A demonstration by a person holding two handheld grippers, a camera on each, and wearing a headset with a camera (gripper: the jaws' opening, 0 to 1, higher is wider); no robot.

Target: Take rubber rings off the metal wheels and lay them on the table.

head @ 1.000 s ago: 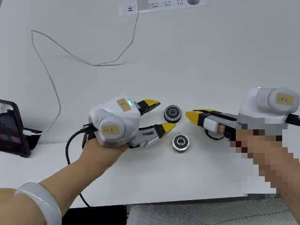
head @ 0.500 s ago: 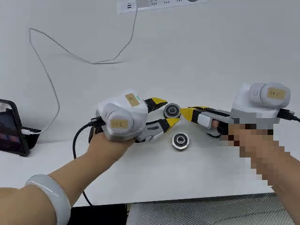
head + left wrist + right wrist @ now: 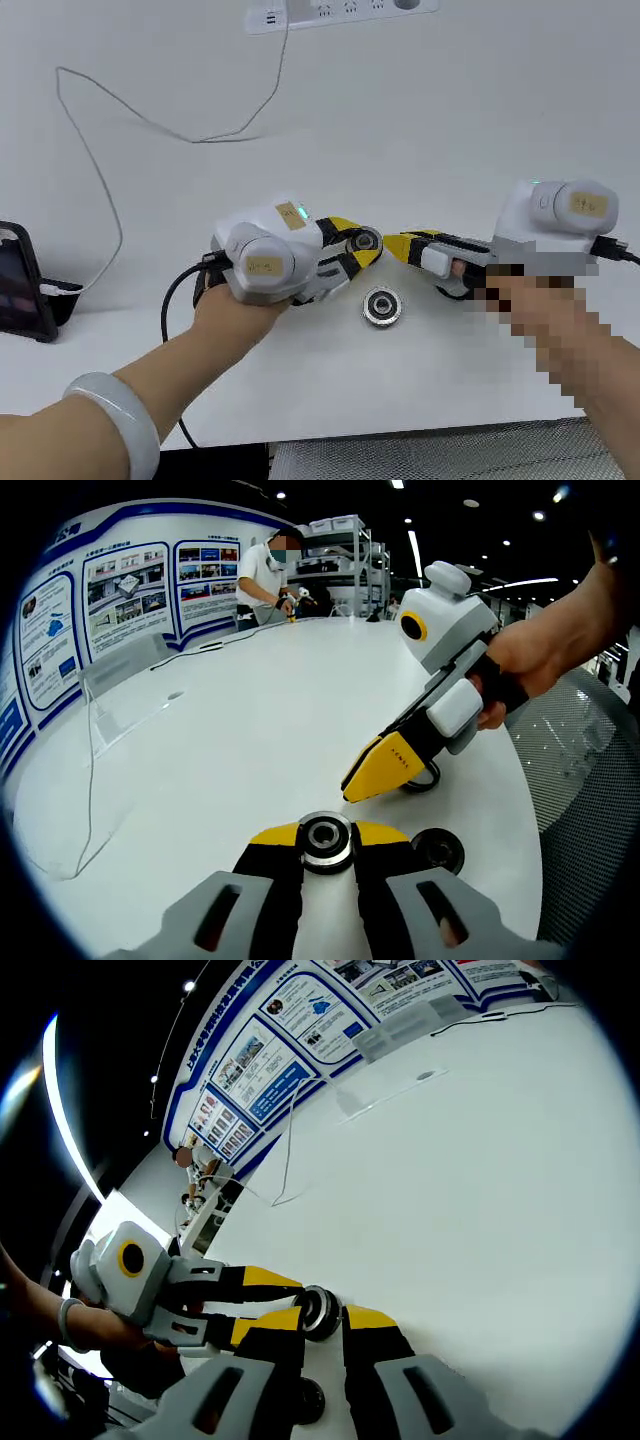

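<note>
On the white surface (image 3: 450, 150), near its front edge, one metal wheel (image 3: 382, 306) lies flat with a black rubber ring round its rim; a second wheel (image 3: 326, 842) is clamped between the yellow-tipped fingers (image 3: 275, 835) of the left gripper (image 3: 326, 834). The right gripper (image 3: 398, 245) points its tips at that held wheel from just beside it. In the right gripper view its own fingers (image 3: 365, 1320) stand slightly apart with nothing between them; whether they touch the wheel I cannot tell. A loose black ring (image 3: 428, 777) lies on the surface under the right gripper.
</note>
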